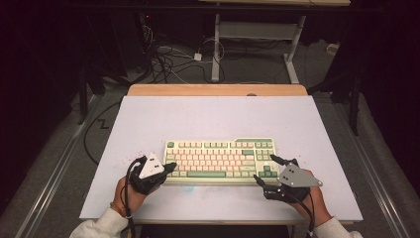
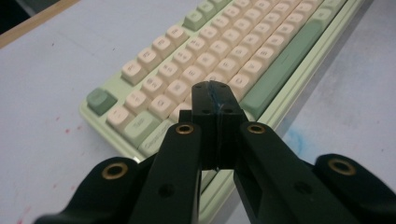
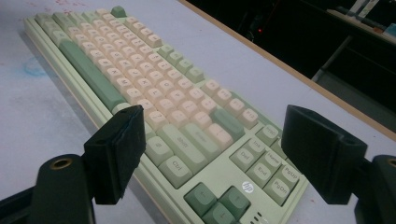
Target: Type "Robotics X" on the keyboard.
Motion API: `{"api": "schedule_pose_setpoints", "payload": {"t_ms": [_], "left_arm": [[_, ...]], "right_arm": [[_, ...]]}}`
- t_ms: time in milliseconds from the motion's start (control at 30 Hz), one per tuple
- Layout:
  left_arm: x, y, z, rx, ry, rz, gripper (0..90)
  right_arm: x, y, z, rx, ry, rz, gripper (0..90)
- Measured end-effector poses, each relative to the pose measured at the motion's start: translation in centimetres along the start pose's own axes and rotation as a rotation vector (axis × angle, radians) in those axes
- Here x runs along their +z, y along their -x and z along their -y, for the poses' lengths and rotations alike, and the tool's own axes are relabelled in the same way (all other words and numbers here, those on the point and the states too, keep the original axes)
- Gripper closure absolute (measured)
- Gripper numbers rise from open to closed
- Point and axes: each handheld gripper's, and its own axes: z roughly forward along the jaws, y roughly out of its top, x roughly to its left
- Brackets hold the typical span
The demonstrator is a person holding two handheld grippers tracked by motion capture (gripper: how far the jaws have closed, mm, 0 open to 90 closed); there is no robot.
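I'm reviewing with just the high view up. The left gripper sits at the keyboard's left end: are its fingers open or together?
Observer: Together. In the left gripper view the left gripper has its fingers pressed pad to pad, nothing between them, above the keyboard near its lower left keys.
Operator: And the right one?
Observer: The right gripper is open; its fingers stand wide apart over the keyboard's right end.
Operator: Any marking on the keyboard there?
Observer: Yes, a small round hp logo sits on the case above the arrow keys.
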Motion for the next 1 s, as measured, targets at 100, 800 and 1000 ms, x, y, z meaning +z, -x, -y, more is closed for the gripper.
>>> {"api": "schedule_pose_setpoints", "payload": {"t_ms": [100,800,1000], "left_arm": [[0.9,0.5,-1.0,0.022,-0.010,0.021,88.0],[6.2,2.2,-4.7,0.087,-0.070,0.126,87.9],[6.9,2.3,-4.8,0.089,-0.086,0.134,87.9]], "right_arm": [[0.1,0.0,0.0,-0.001,0.000,0.003,22.4],[0.3,0.1,0.3,-0.011,-0.008,0.007,22.7],[0.4,0.0,0.3,-0.016,-0.011,0.004,22.6]]}}
